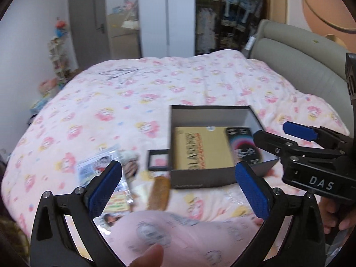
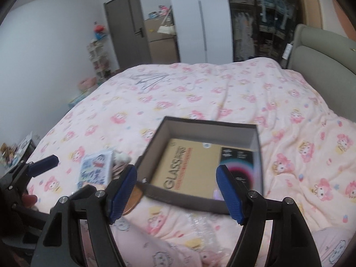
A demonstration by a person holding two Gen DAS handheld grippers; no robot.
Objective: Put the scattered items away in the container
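Note:
A dark grey open box (image 1: 195, 181) (image 2: 184, 197) sits on the pink flowered duvet. A tan "GLASS" pack (image 1: 200, 149) (image 2: 189, 166) and a black pack with a coloured ring (image 1: 242, 149) (image 2: 239, 166) lie in it. Left of the box are a small black frame case (image 1: 159, 160), a wooden comb (image 1: 159, 192) (image 2: 133, 200), printed packets (image 1: 100, 166) (image 2: 95, 169) and a white fluffy item (image 2: 121, 155). My left gripper (image 1: 178, 165) (image 2: 66, 173) hangs open and holds nothing, in front of the box's near left corner. My right gripper (image 2: 176, 169) (image 1: 272, 131) is open over the box's near edge, nothing between its pads.
A clear bubble-wrap bag (image 2: 200, 227) lies on the duvet near me. A person's pink-clad leg (image 1: 178, 233) and thumb (image 1: 149, 255) fill the near edge. A grey padded headboard (image 1: 300, 66) bounds the bed's right side. A wire hanger (image 1: 120, 73) lies far back.

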